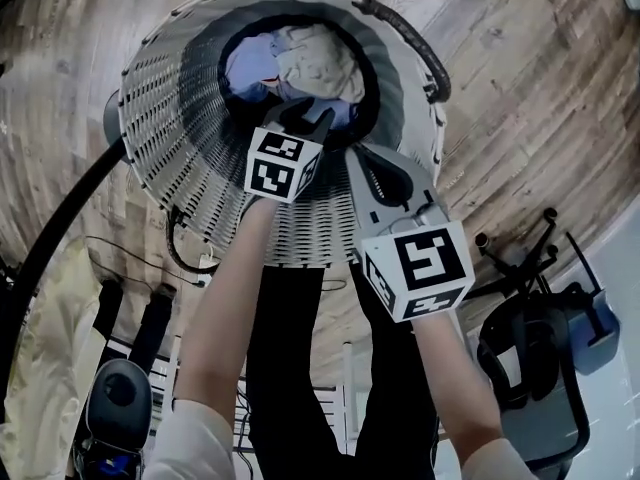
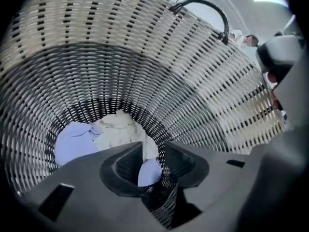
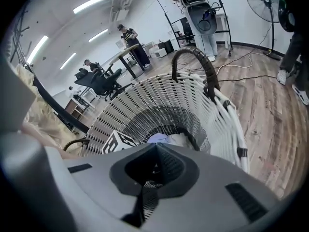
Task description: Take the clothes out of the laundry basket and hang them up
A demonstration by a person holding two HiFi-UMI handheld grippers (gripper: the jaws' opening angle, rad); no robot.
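The clothes lie crumpled at the bottom of the laundry basket (image 2: 145, 47): a cream garment (image 2: 118, 129) straight ahead of the left gripper (image 2: 152, 148), and a lavender garment (image 2: 75, 141) to that gripper's left, touching the cream one. The left gripper reaches in past the basket's mouth with its jaws a narrow way apart. Cloth shows through the gap, but it seems to lie beyond the tips, so the gripper holds nothing. The right gripper (image 3: 154, 146) hangs back to the right of the left one, at the basket's near wall, its jaws closed together on nothing. The dark handle (image 3: 198, 66) arches ahead of it, above the wood floor (image 3: 270, 115). The step in hand looks like the reach for the first garment. Next, the left gripper would need to go deeper, widen, and close on a raised fold of the cream cloth.
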